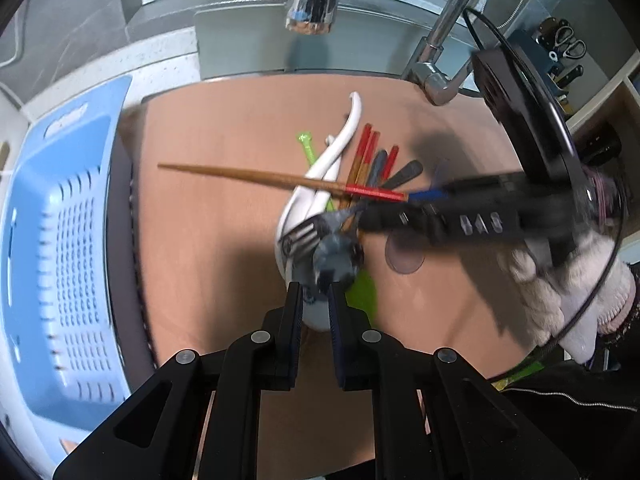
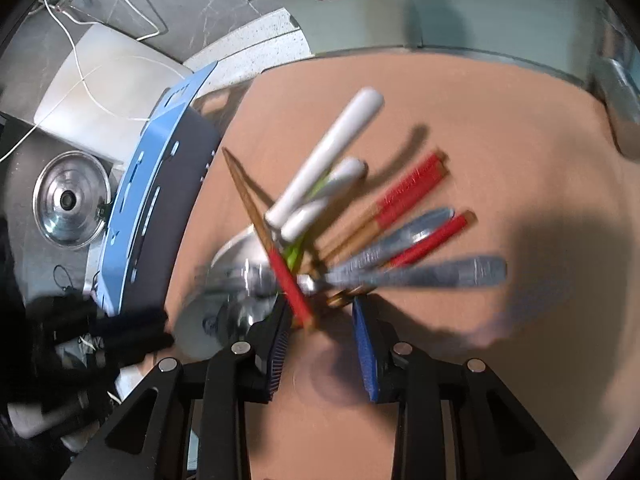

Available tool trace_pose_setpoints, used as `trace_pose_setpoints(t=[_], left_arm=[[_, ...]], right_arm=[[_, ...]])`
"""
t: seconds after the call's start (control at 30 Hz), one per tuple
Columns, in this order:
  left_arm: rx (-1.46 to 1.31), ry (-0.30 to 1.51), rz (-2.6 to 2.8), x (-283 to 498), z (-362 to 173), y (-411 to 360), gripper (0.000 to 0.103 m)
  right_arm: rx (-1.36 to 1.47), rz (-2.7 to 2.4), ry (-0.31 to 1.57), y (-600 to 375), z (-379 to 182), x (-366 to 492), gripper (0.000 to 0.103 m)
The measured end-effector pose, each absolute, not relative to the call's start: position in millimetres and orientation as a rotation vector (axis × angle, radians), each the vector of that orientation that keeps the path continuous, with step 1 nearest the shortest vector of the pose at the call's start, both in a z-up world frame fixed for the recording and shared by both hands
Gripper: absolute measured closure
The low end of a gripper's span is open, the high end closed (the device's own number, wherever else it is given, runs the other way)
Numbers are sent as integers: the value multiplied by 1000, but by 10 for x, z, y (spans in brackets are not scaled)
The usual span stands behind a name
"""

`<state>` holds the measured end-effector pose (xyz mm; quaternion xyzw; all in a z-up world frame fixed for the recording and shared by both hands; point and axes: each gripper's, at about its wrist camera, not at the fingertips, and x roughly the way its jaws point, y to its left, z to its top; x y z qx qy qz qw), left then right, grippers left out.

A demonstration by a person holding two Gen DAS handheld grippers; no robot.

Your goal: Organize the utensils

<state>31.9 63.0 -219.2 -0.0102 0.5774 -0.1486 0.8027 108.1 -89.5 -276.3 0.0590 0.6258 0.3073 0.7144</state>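
On the brown board (image 1: 224, 240), the utensil pile (image 1: 352, 184) of white spoons, red-tipped chopsticks, grey-handled cutlery and a green pick lies near the middle, with bare board on every side out to the blue basket (image 1: 60, 248) along the left edge and the faucet (image 1: 436, 76) at the far edge. The right gripper (image 1: 404, 197) reaches in from the right, jaws parted, a single chopstick (image 1: 280, 179) at its fingertips; whether they pinch it cannot be told. The left gripper (image 1: 314, 292) hovers released over the pile's near end, above the white spoon bowl (image 1: 316, 316).
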Motion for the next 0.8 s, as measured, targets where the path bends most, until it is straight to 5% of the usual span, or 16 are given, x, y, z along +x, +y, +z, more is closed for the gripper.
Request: trace_pose_setpoints(t=[0.8], left_arm=[[19,1235,-293,733,-2459,400,89]], right_arm=[[100,663,1400,-1177,-2676,1046,75]])
